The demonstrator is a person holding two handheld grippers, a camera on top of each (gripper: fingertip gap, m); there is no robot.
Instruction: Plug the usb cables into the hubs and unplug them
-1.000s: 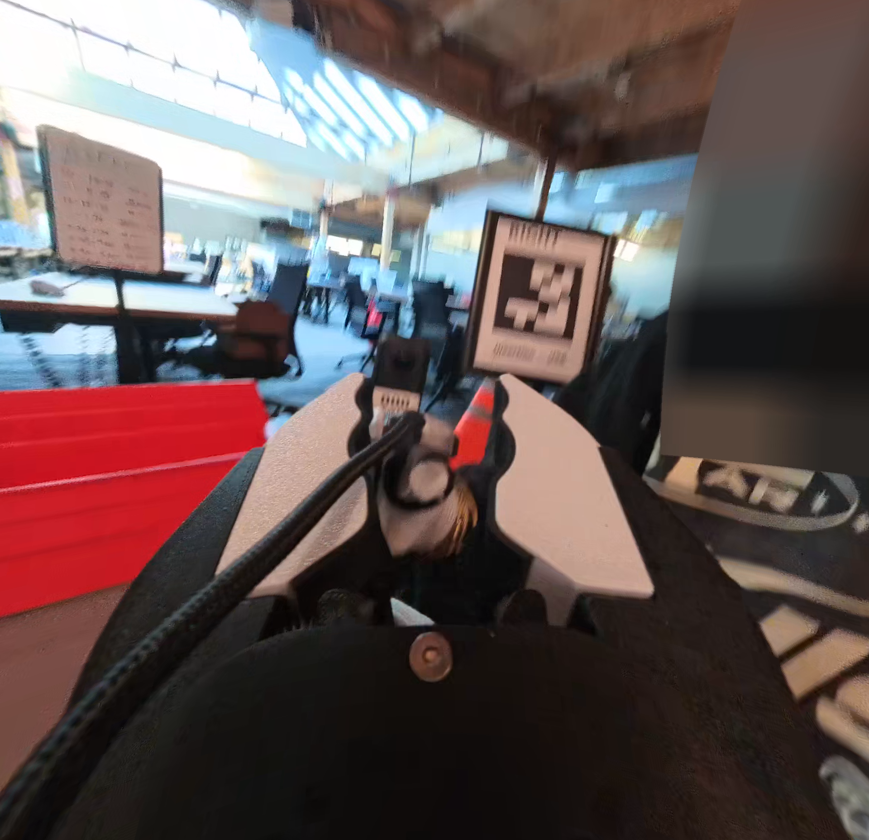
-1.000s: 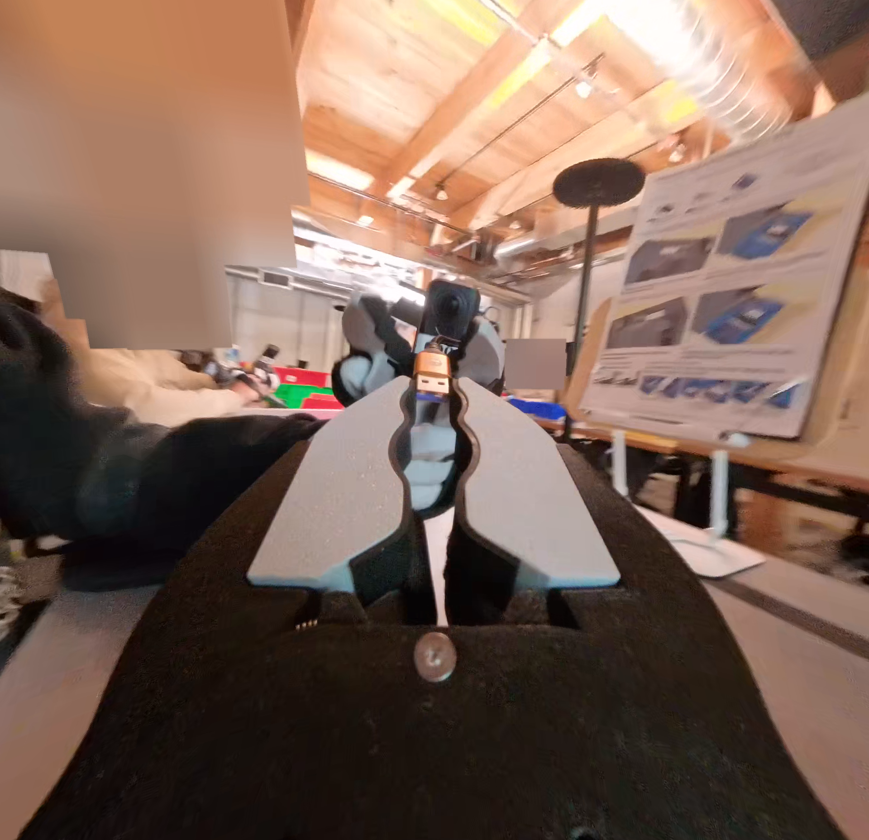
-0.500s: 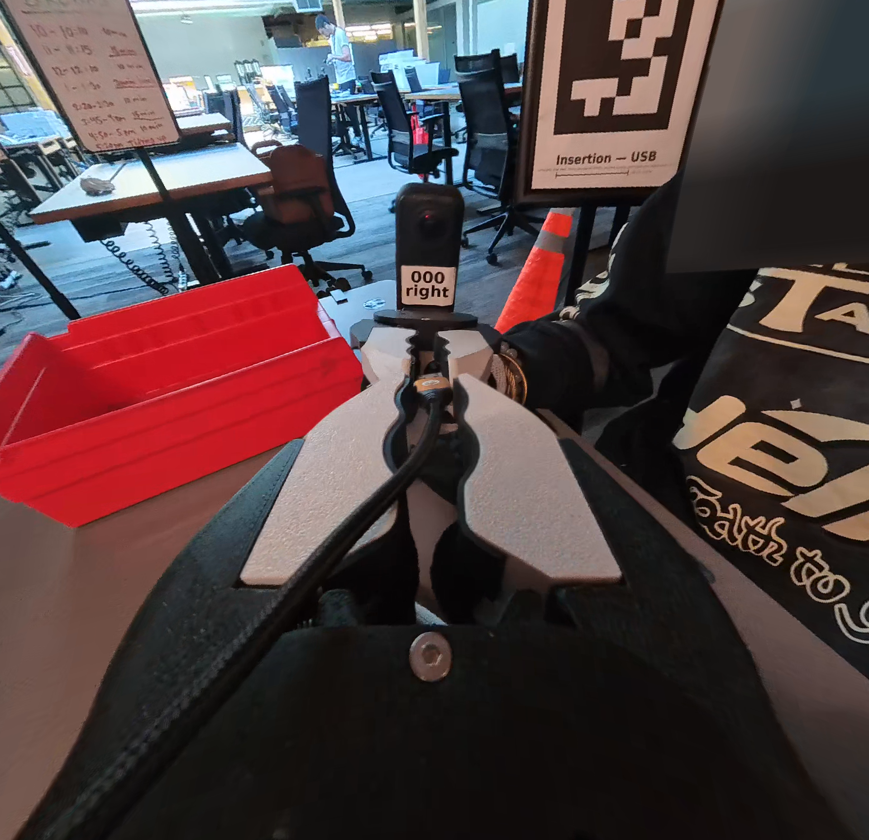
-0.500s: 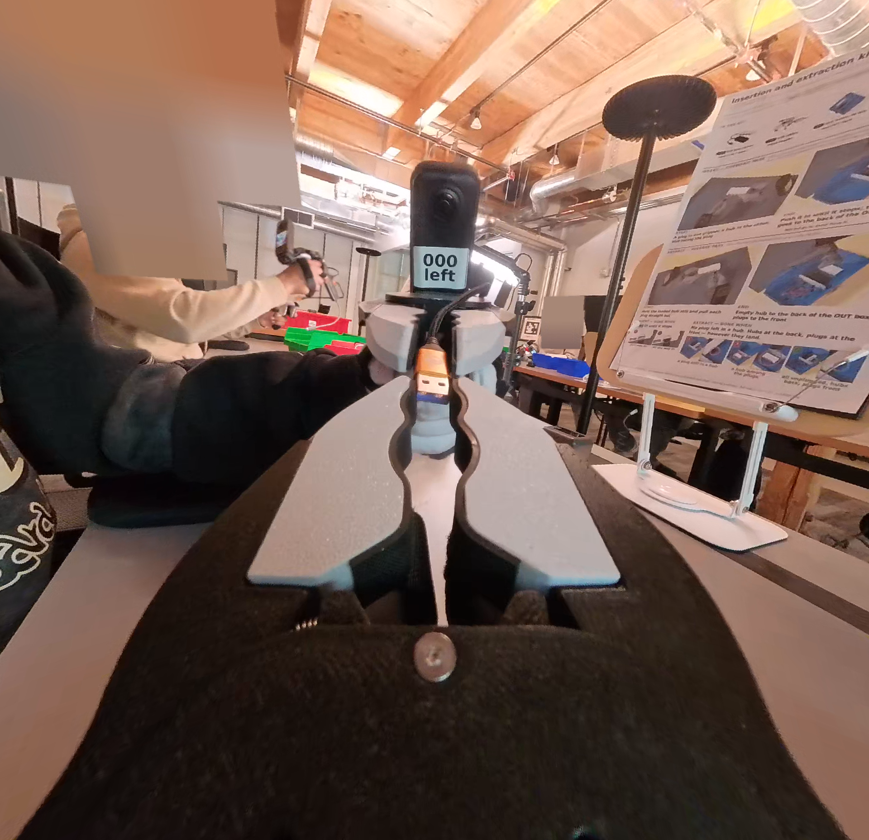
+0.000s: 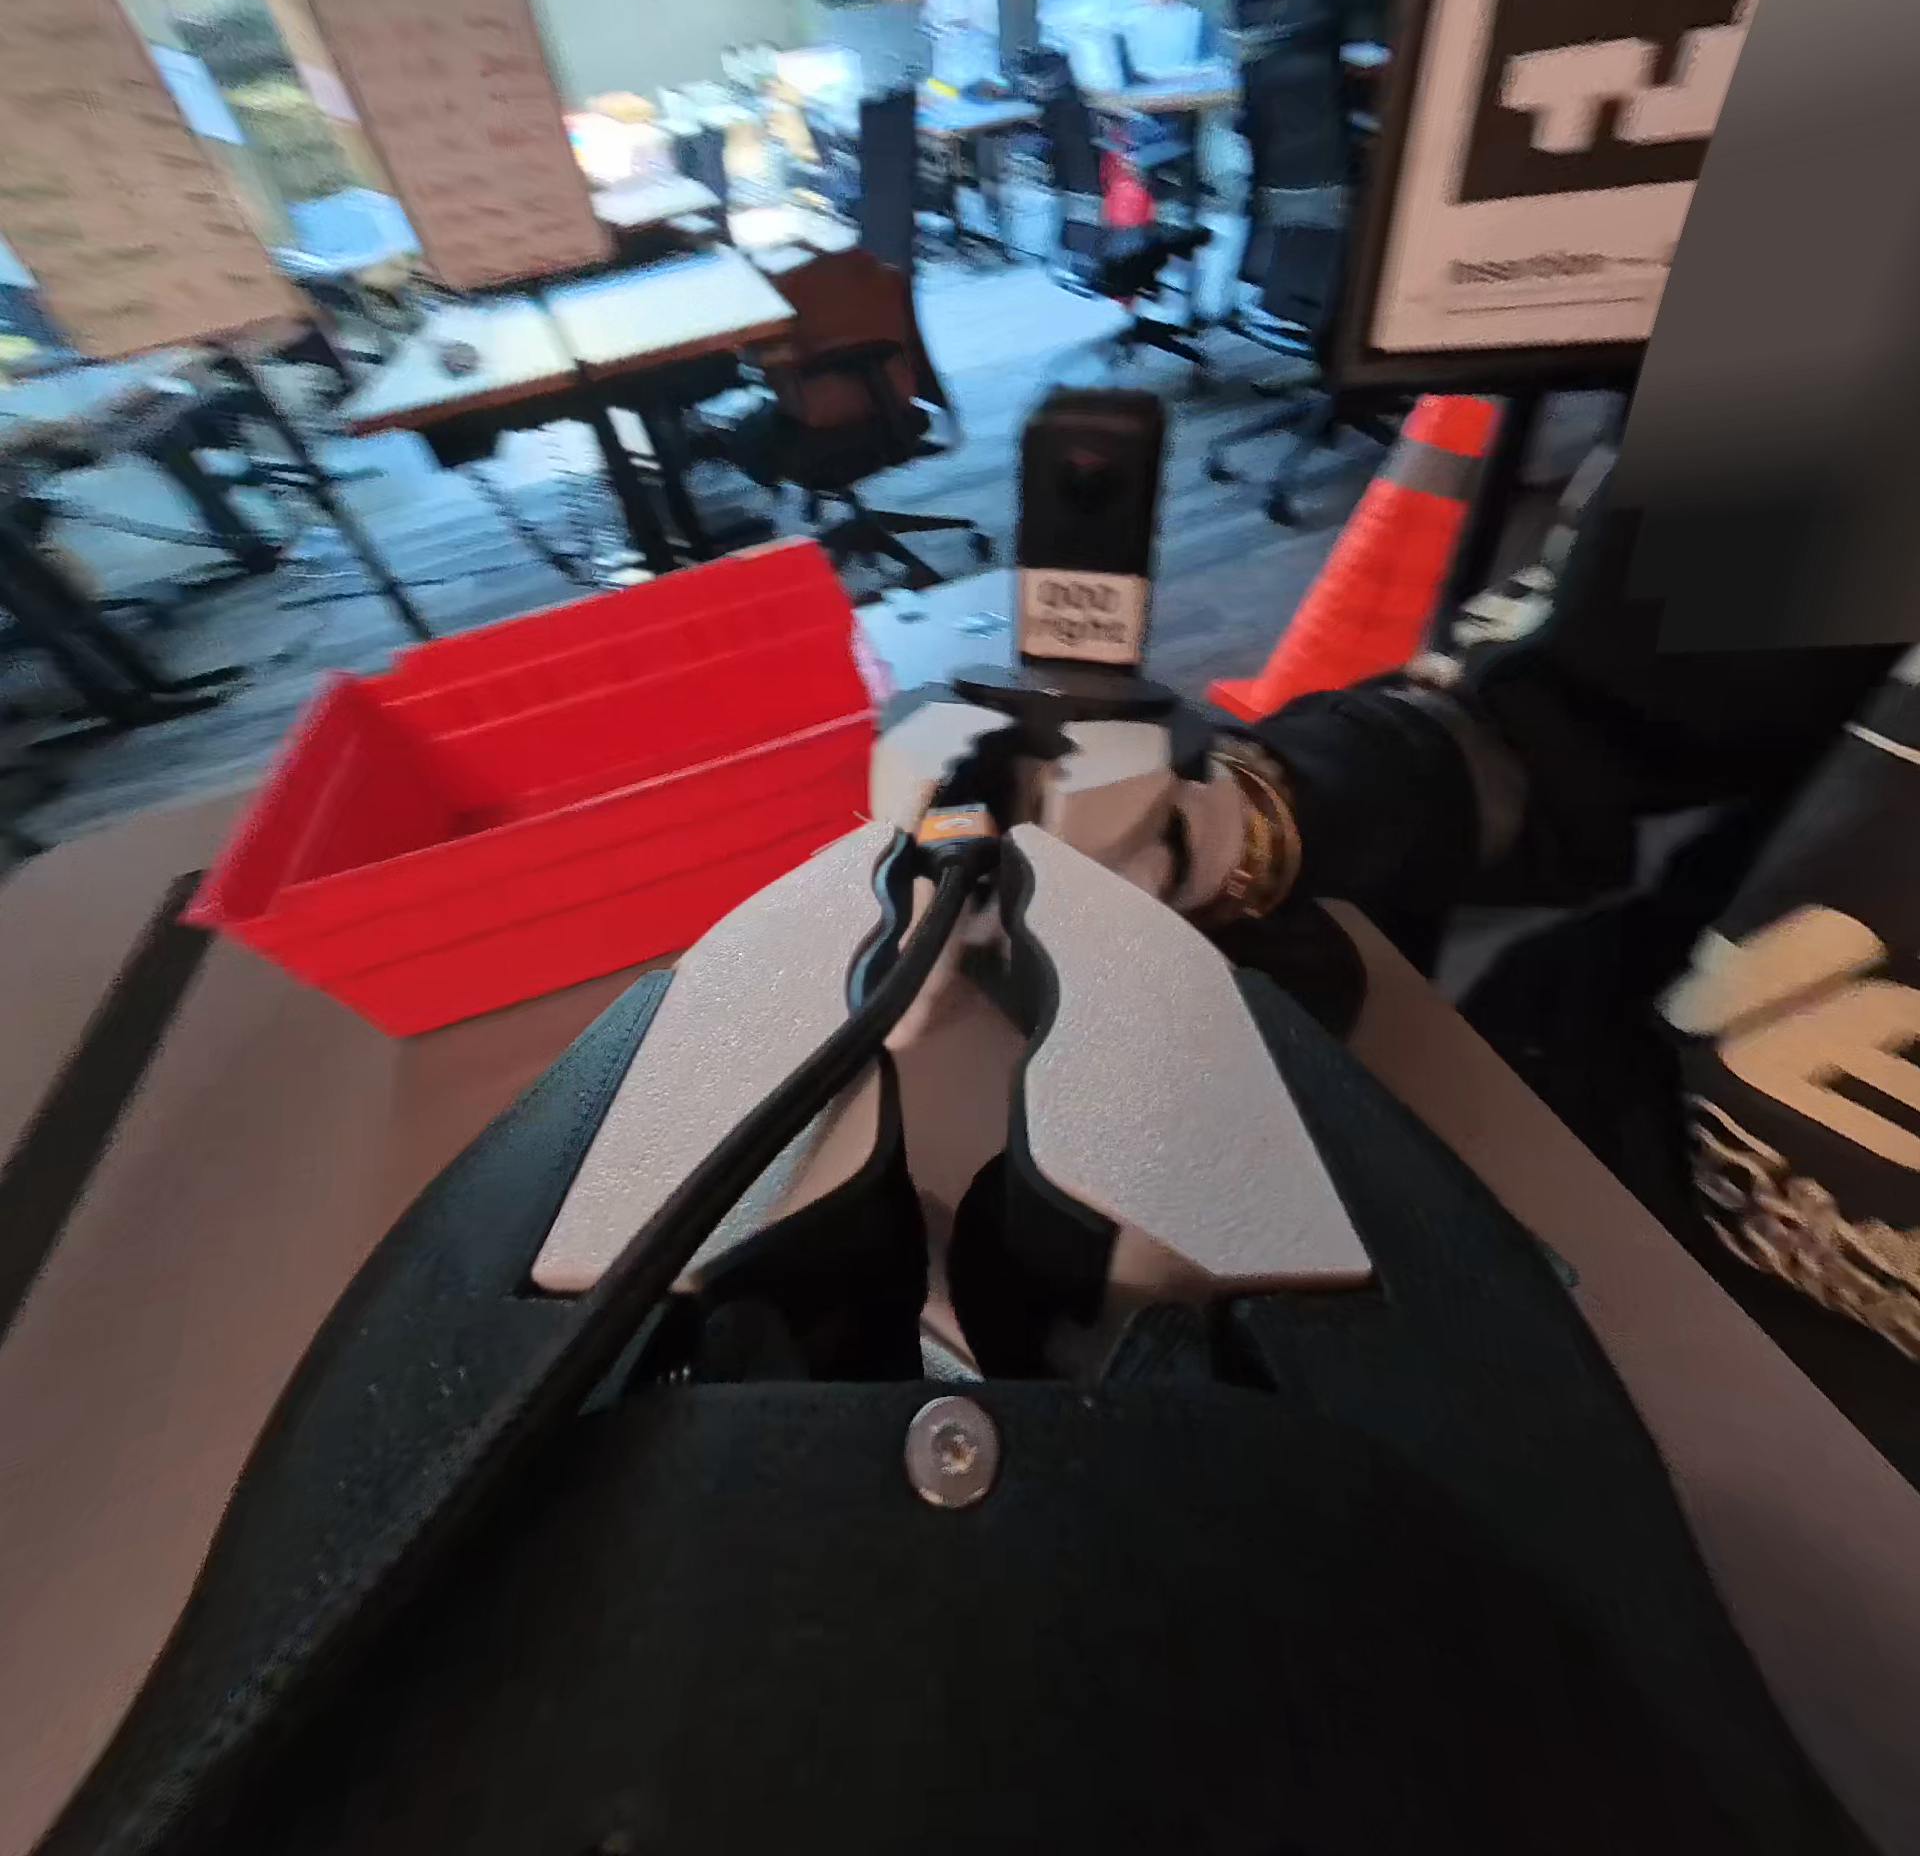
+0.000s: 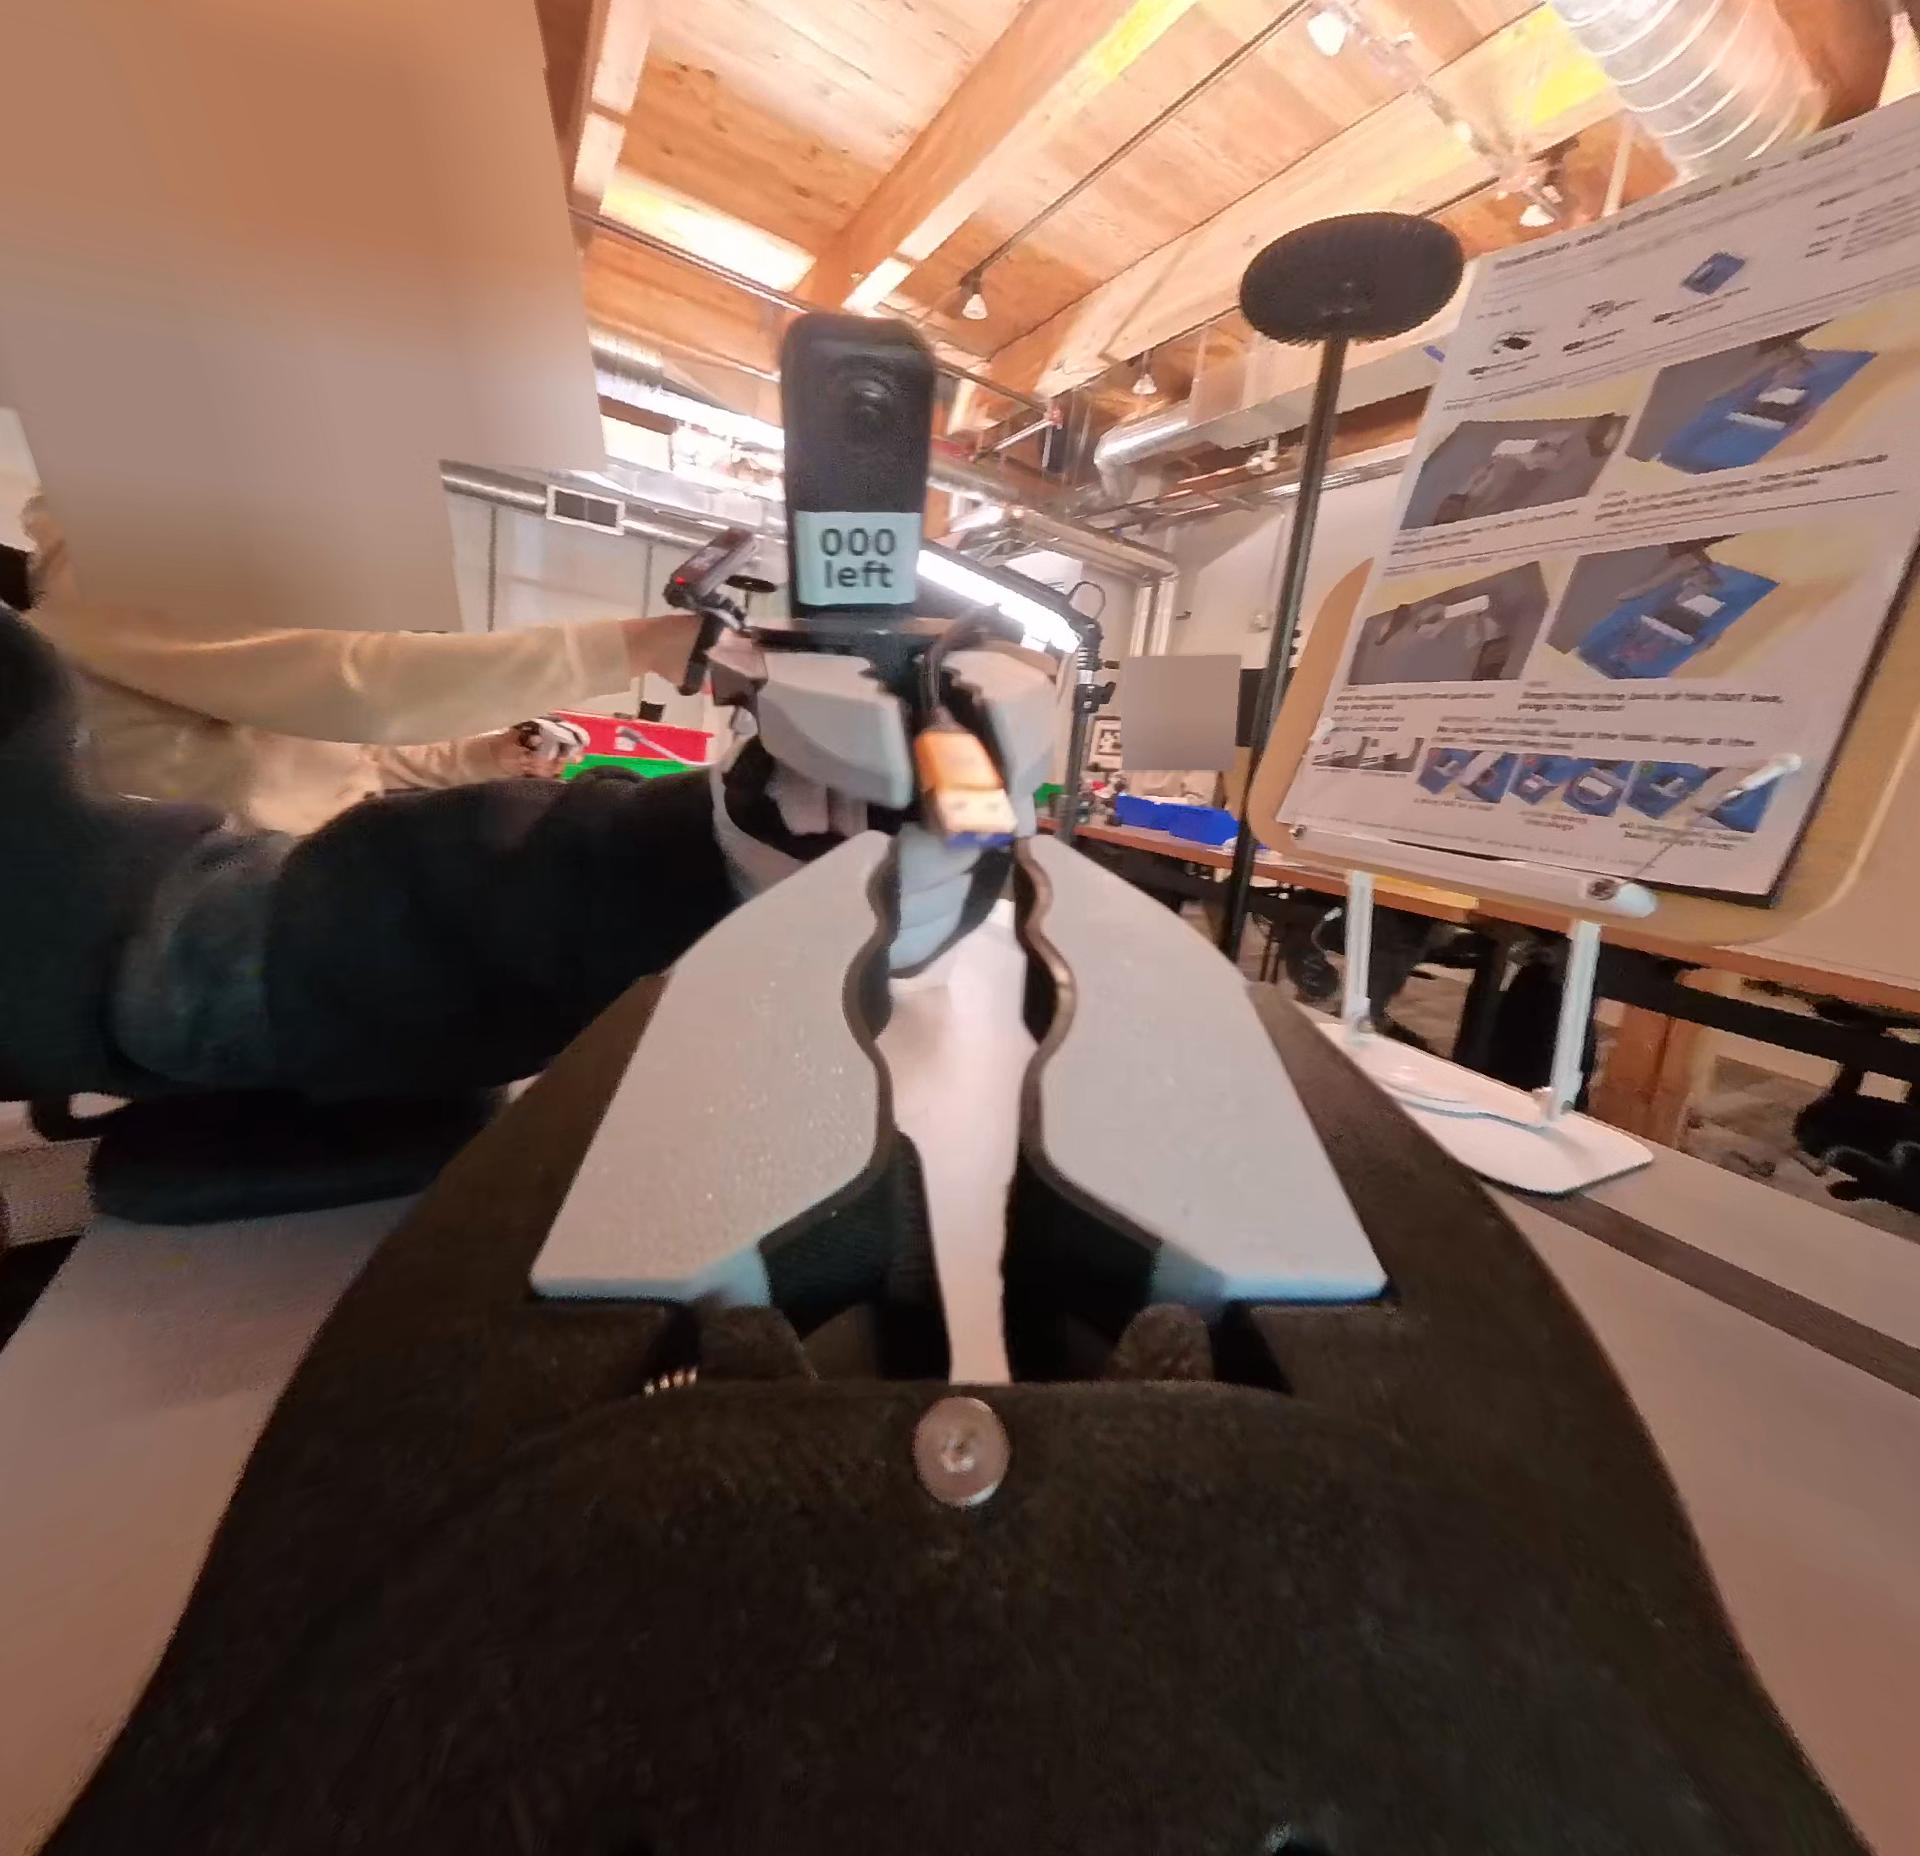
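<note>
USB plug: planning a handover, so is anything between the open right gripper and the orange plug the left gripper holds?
Nothing visible does. The USB plug, pinched in the left gripper, sits just ahead of the open right gripper.

Left gripper fingers apparently around usb cable

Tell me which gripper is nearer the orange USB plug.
Left. The left gripper is shut on the orange USB plug; the right gripper faces it, open, fingertips just short of its metal tip.

Left view motion-blurred; right view sharper, bright overhead, edges bowed.
</note>
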